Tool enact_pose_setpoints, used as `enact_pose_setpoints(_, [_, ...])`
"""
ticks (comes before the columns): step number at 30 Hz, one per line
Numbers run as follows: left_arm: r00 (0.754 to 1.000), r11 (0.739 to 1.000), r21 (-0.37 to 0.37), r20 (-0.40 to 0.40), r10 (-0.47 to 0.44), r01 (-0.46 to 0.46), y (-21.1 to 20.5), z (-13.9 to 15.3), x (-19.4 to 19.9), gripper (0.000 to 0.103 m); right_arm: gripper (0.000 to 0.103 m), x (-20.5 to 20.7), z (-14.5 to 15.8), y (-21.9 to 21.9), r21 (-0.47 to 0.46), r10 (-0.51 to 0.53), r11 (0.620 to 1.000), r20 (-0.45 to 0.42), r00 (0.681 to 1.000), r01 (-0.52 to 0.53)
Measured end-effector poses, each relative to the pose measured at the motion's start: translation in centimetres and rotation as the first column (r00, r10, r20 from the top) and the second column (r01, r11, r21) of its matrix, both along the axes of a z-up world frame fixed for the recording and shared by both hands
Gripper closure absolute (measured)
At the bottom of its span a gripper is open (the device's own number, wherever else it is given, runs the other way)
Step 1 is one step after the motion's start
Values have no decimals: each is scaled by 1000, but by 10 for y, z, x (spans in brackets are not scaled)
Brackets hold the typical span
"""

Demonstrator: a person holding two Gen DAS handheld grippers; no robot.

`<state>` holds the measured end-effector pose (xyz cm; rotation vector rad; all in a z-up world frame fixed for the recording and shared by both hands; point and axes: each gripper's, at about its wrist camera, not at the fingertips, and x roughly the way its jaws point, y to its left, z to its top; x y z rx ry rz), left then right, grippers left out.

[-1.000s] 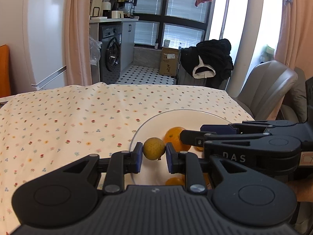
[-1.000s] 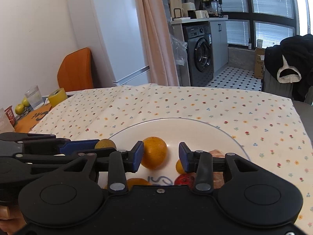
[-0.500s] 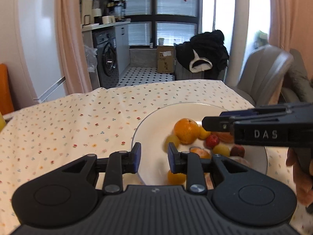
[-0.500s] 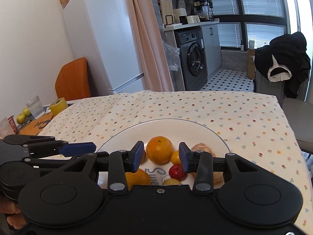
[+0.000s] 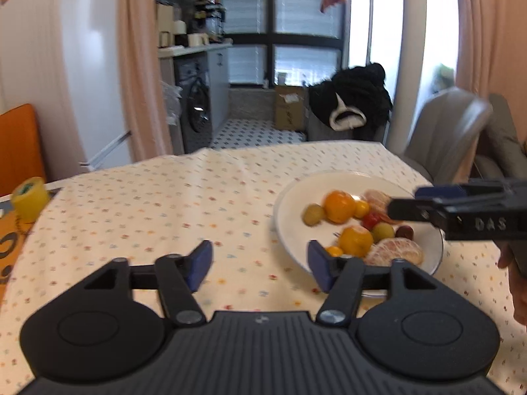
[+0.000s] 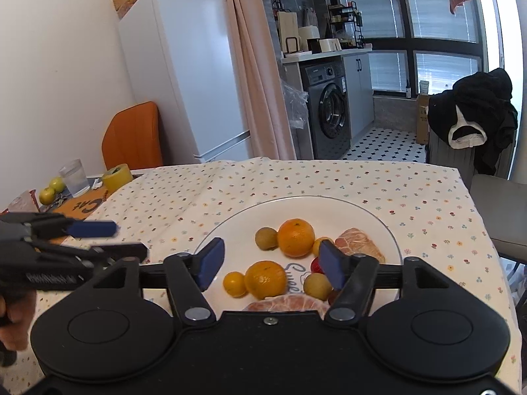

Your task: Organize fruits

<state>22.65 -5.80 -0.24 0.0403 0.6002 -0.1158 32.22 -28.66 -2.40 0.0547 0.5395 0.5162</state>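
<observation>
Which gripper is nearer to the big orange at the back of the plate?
Right. The right gripper hangs open over the plate, the big orange just beyond its fingertips. The left gripper sits open over the tablecloth, off the plate's left edge.

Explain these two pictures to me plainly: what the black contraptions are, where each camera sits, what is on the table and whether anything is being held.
No robot here: a person holds two black hand-grippers, each carrying a camera looking along its fingers. One picture comes from the left gripper, the other from the right gripper; each also catches the other at its edge. Both stand open and hold nothing. On the flowered tablecloth sits a white plate with fruit: oranges, small yellow-green fruits, something red and peeled citrus. Farther left are a glass, yellow tape and two green fruits.
</observation>
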Motion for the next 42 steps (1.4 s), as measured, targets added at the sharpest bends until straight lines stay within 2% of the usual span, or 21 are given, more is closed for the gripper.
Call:
enact_pose_setpoints(2, [999,1000,-10,24,22,-22,9,6,-8,23,30,-7,3,0,3,-3,1000,9,1000,3])
enact_pose_setpoints(5, [998,999,-9,45,41,-40,17,15,-18,18,20,-15,7,0,14,-8,1000,17,1000,8])
enact_pose_setpoints(13, [997,999,-39,61,37,-35,33,33,-49,10,1,-38,20,-2,26,-33,999,52,998,32])
enact_pose_setpoints(17, [995,998,-21,85,58,-57,35,41,-66,7,0,-50,26,-2,26,-54,998,59,997,53])
enact_pose_setpoints(23, [989,994,-58,106,103,-98,49,55,-89,6,0,-67,33,-1,18,-76,997,69,995,75])
enact_pose_setpoints(28, [983,991,-43,126,132,-128,63,68,-109,1,0,-80,38,-3,30,-89,996,56,994,87])
enact_pose_setpoints(31, [981,988,-63,128,148,-141,74,75,-121,0,0,-88,42,-2,18,-102,995,70,992,101])
enact_pose_setpoints(42, [969,980,-106,164,182,-166,87,85,-160,0,0,-122,52,2,32,-66,998,107,992,63])
